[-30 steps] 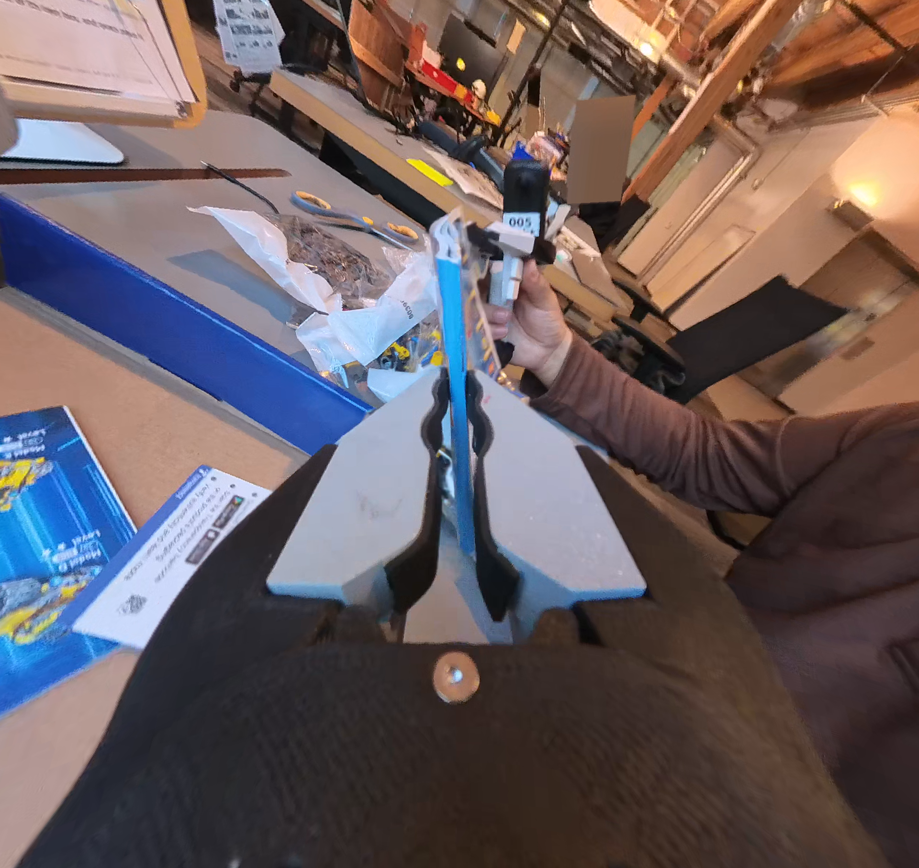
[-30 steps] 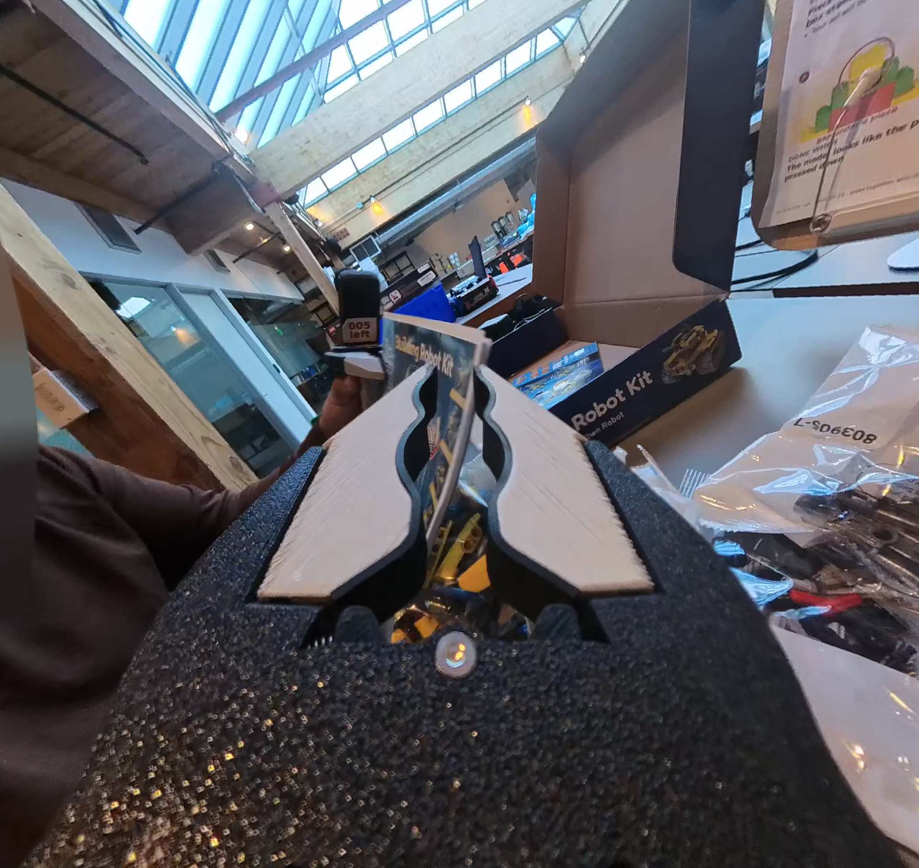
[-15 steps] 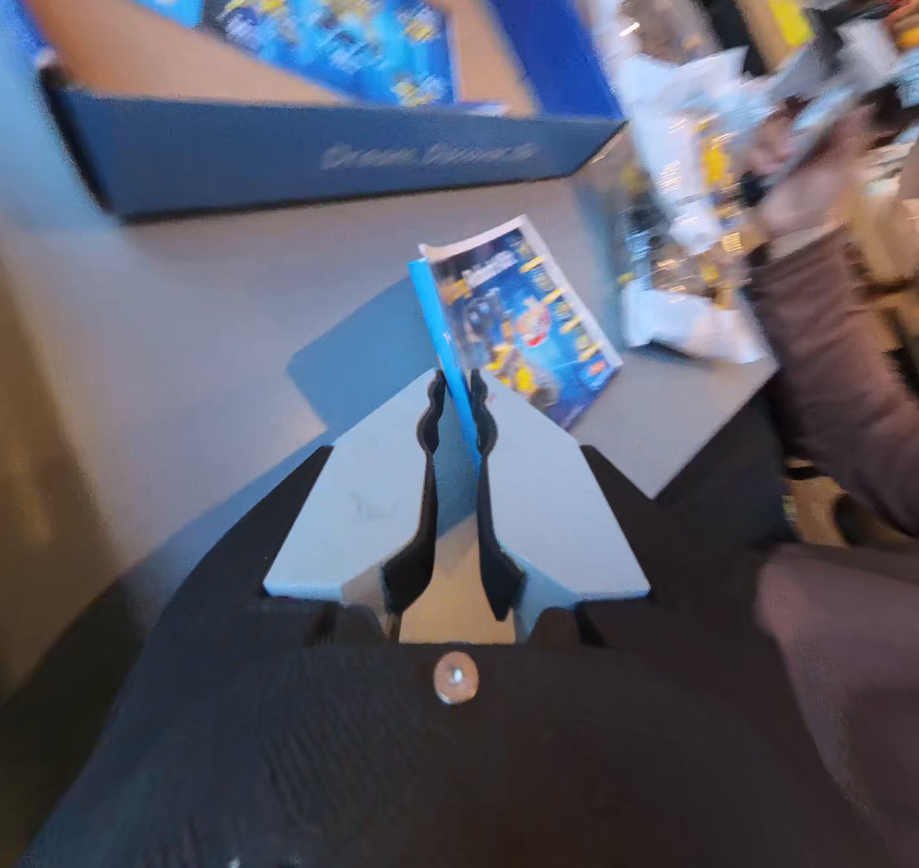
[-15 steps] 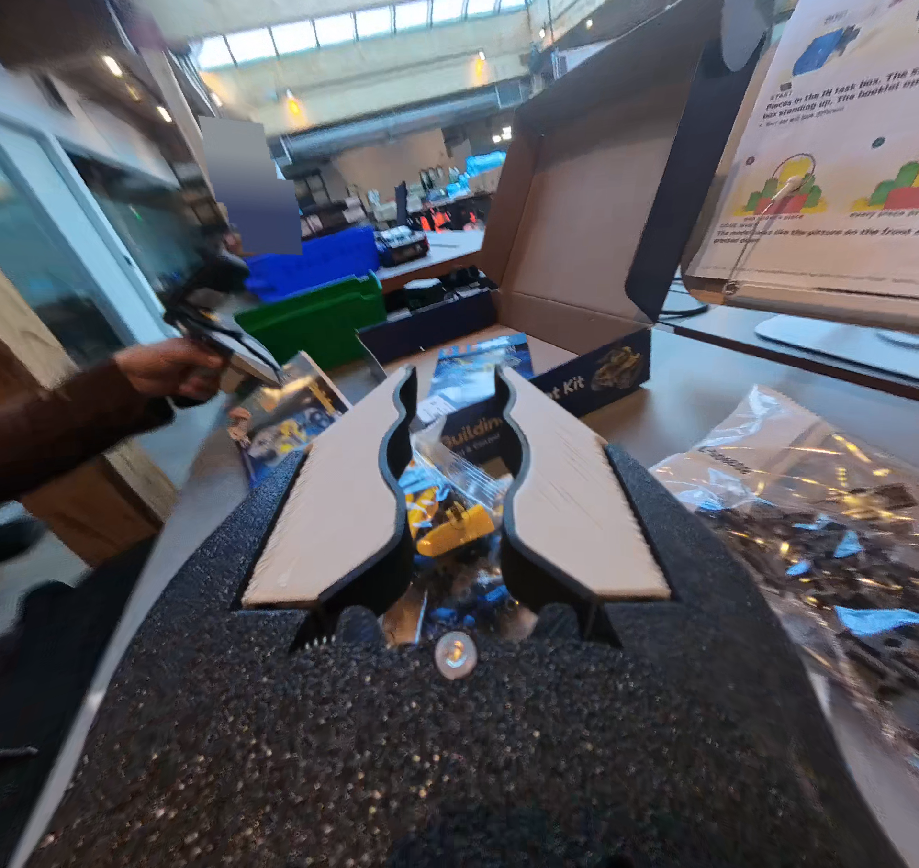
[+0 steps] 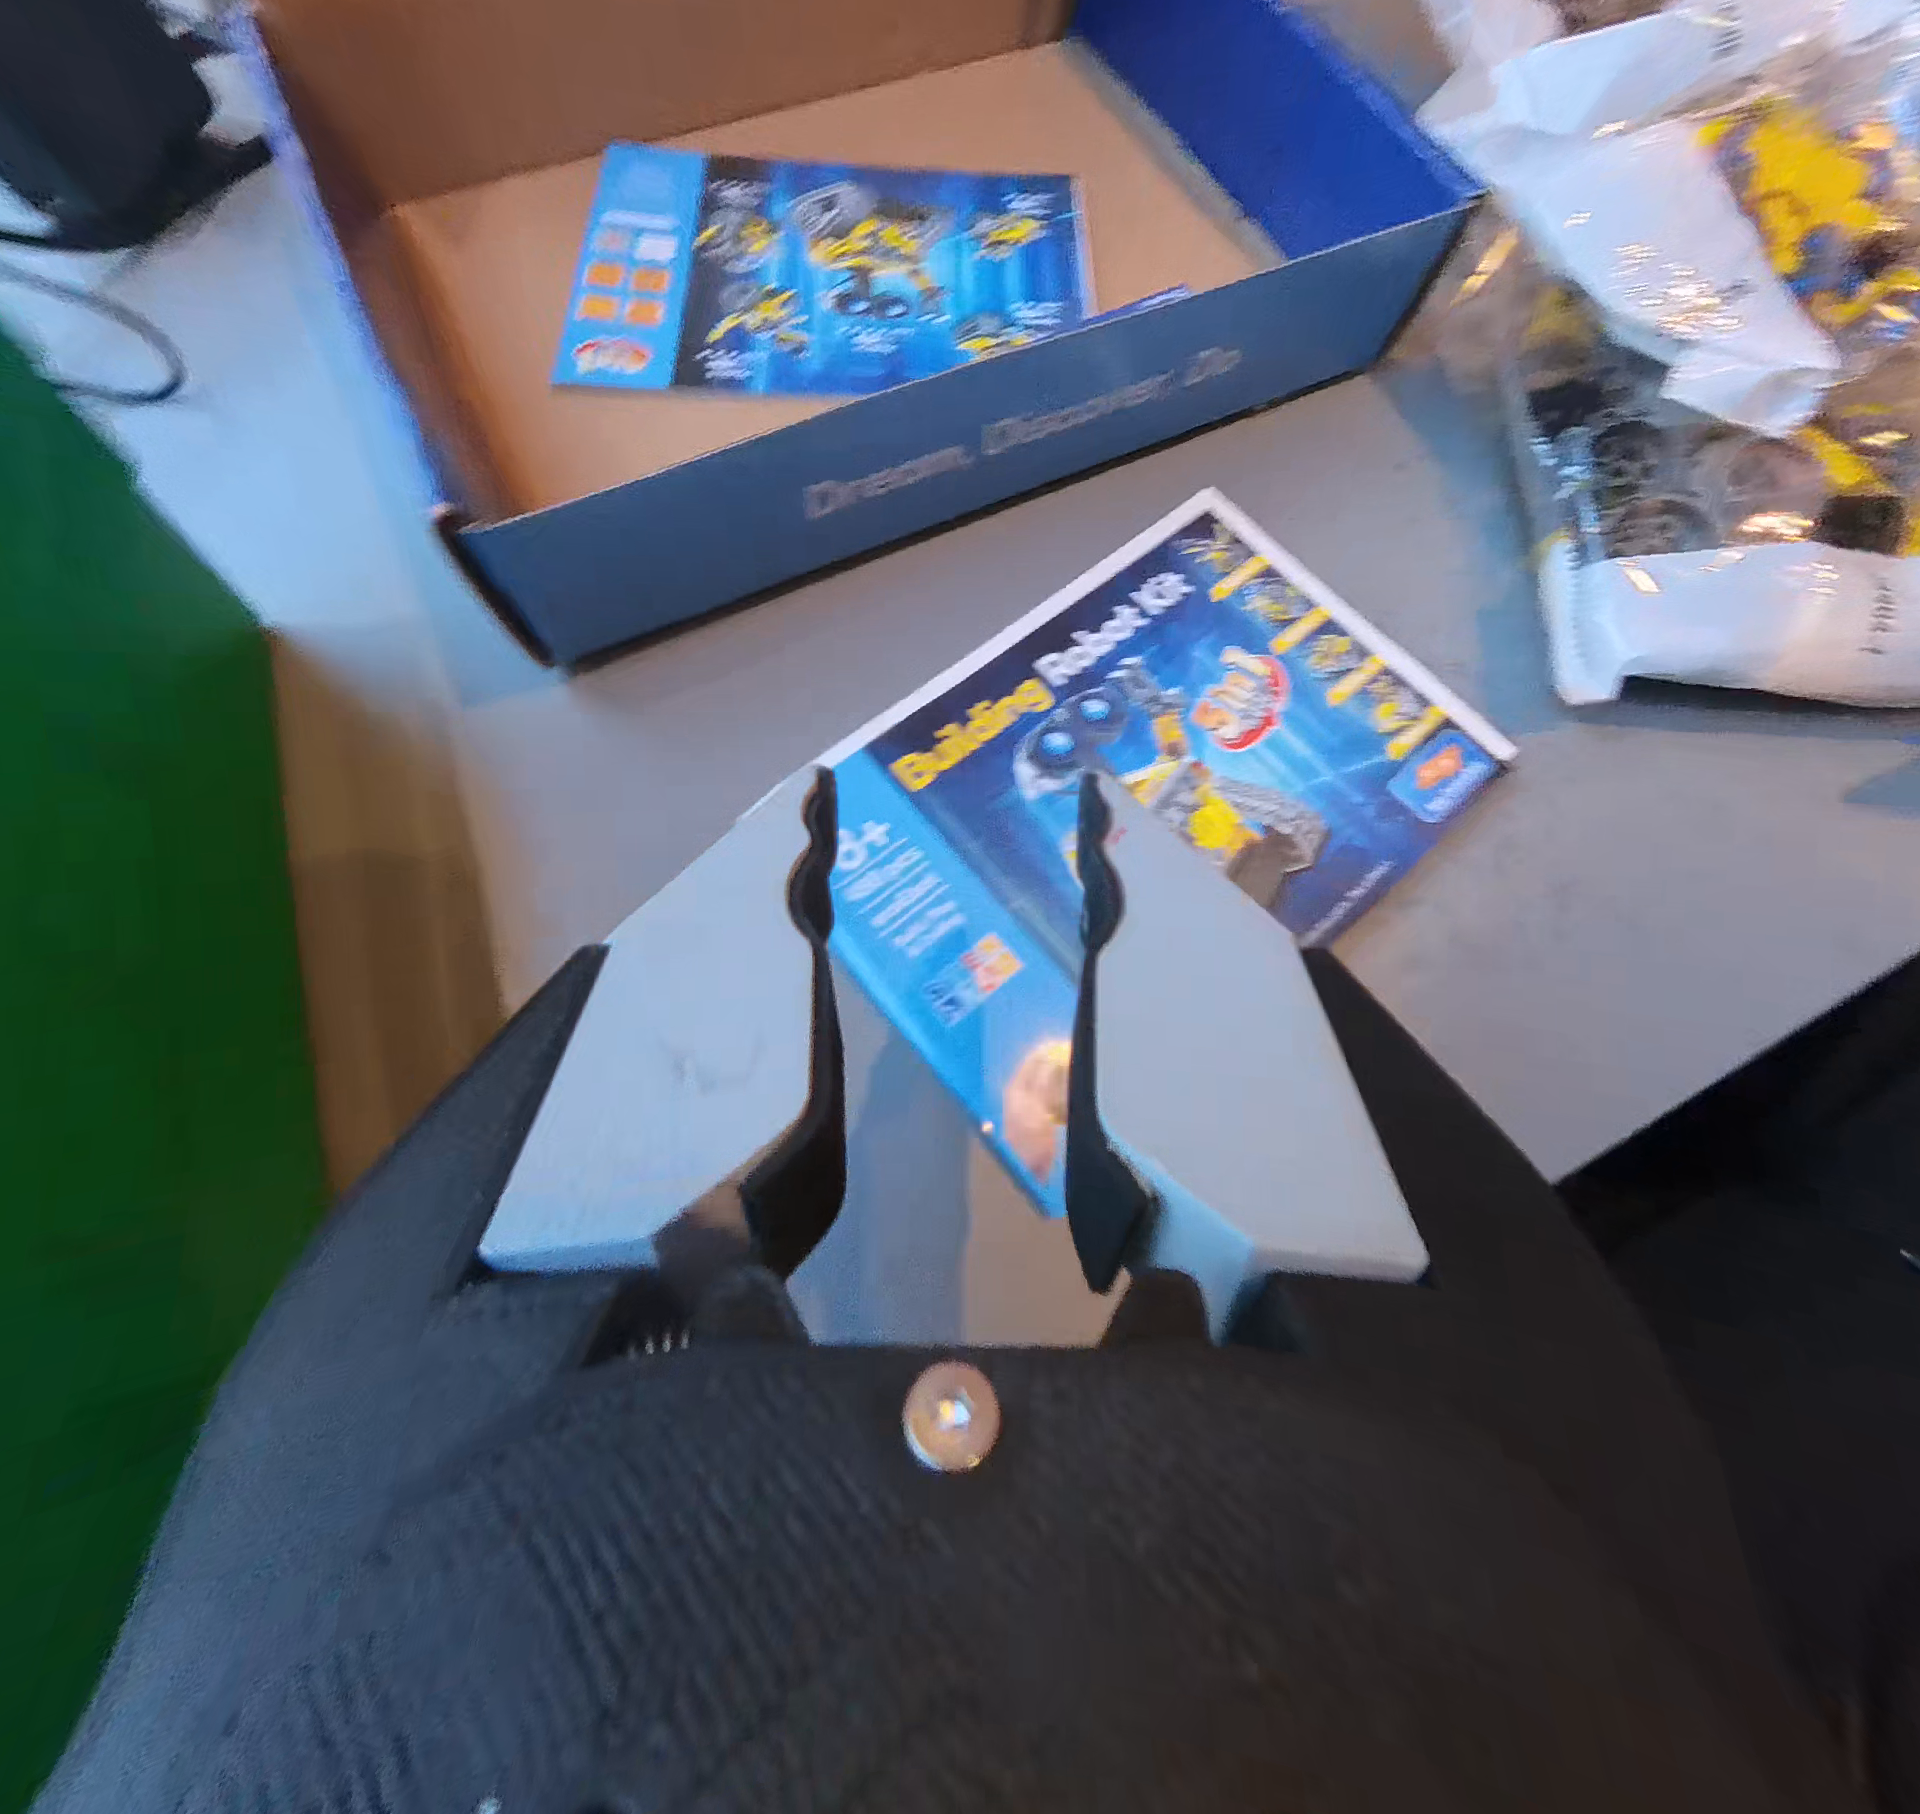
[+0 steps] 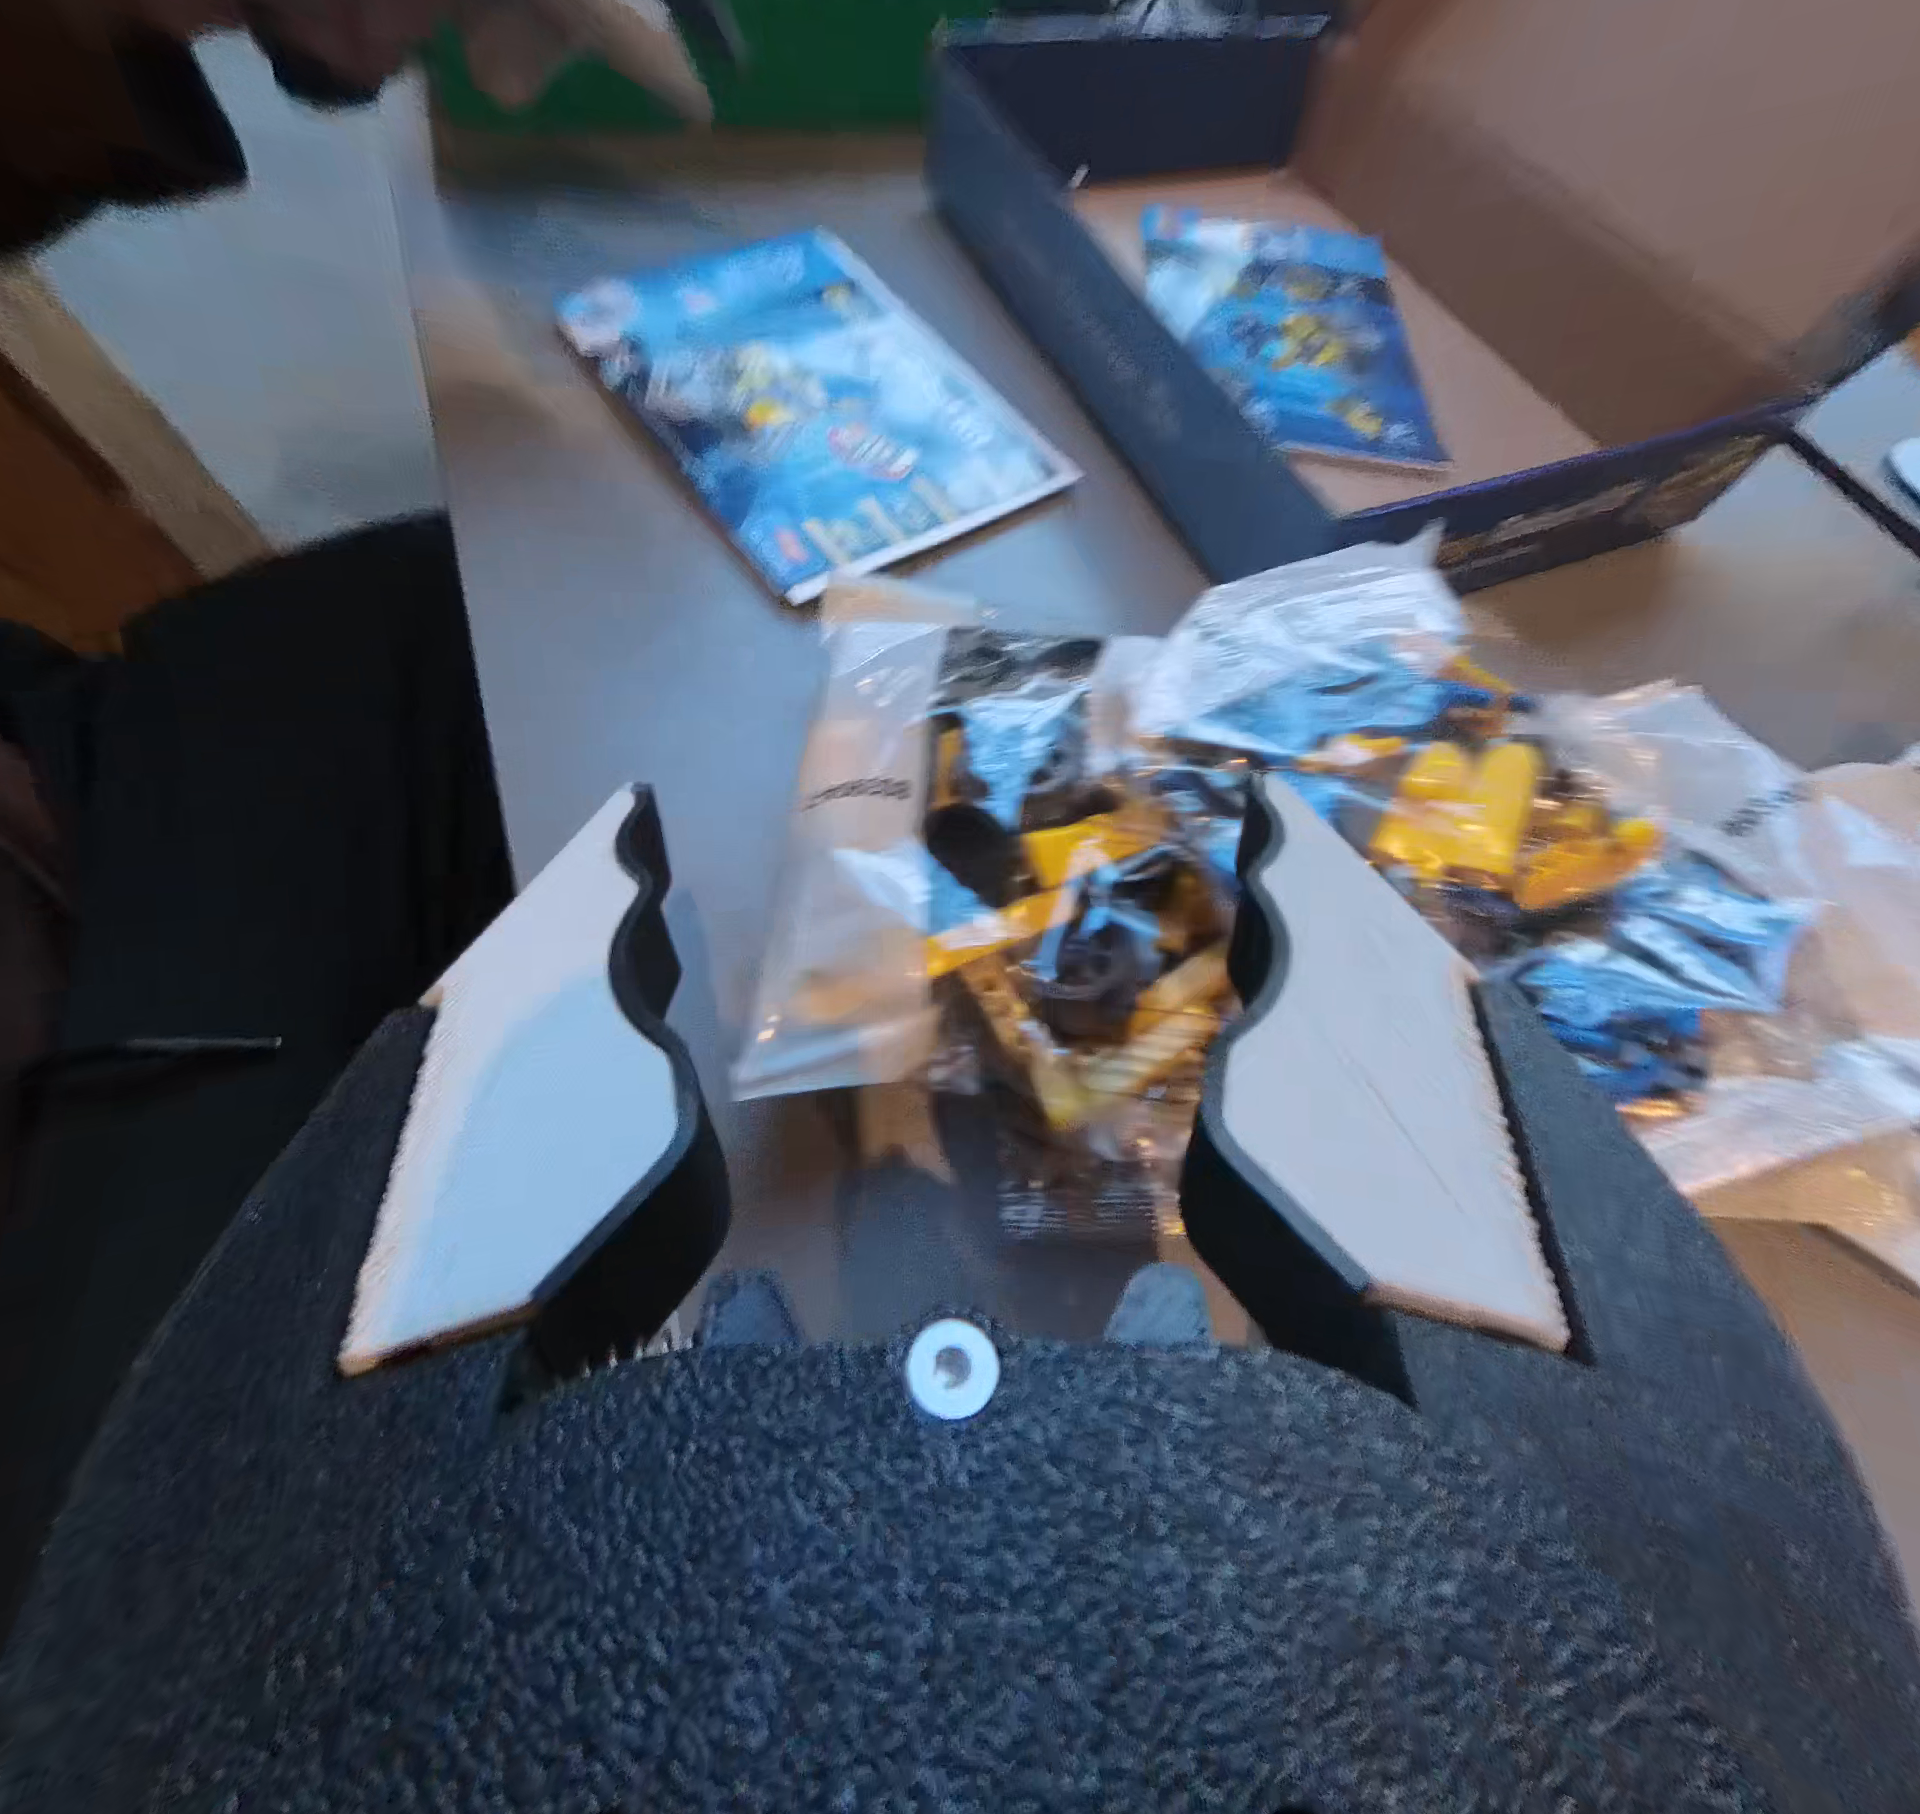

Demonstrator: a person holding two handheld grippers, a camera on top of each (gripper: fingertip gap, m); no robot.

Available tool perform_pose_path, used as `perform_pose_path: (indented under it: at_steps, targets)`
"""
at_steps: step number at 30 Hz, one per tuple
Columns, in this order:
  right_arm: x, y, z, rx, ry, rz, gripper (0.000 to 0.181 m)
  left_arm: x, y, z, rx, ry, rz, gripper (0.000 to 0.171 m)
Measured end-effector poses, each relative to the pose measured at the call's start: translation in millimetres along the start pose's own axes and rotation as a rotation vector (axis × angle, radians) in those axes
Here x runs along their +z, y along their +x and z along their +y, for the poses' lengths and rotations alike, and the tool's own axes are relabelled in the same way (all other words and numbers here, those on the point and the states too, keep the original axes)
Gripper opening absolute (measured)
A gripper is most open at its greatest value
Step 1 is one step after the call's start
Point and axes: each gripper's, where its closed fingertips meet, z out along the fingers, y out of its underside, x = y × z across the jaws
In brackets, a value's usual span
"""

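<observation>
1. Booklet (image 5: 1174, 725) lies flat on the counter (image 5: 644, 777) before the blue box (image 5: 935, 476); the left gripper (image 5: 951, 798), jaws apart, hovers over it, holding nothing.
2. Parts bags (image 6: 1039, 881) sit under the right gripper (image 6: 945, 808), jaws wide apart, empty.

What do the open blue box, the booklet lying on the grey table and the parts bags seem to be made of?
Open blue box: corrugated cardboard, printed outside, bare brown inside. Blue illustrated booklet: glossy printed paper, probably; thin and flat. Clear parts bags: thin plastic film, crinkled and shiny.
</observation>
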Motion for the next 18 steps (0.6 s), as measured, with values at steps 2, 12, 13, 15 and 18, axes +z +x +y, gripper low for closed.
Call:
perform_pose_path:
  at_steps: [2, 12, 13, 15, 18]
  targets:
    - [14.4, -19.5, 11.2, -0.077, -0.111, 0.037, 0.091, 5.7, 16.5, -0.8, 0.047, -0.011, 0.037, 0.043]
    - [33.6, 52.9, 48.5, -0.022, -0.288, 0.217, 0.075, 34.1, 43.8, 26.5, 0.177, -0.115, 0.088, 0.041]
    - [30.7, 63.1, 50.0, -0.017, -0.287, 0.249, 0.073, 35.7, 42.6, 29.3, 0.189, -0.125, 0.077, 0.041]
    - [26.0, 83.4, 53.1, -0.01, -0.281, 0.321, 0.072, 38.1, 42.8, 32.6, 0.206, -0.134, 0.075, 0.041]
    - [21.6, 105.3, 56.7, 0.006, -0.251, 0.414, 0.07, 39.7, 47.5, 34.8, 0.221, -0.137, 0.101, 0.039]
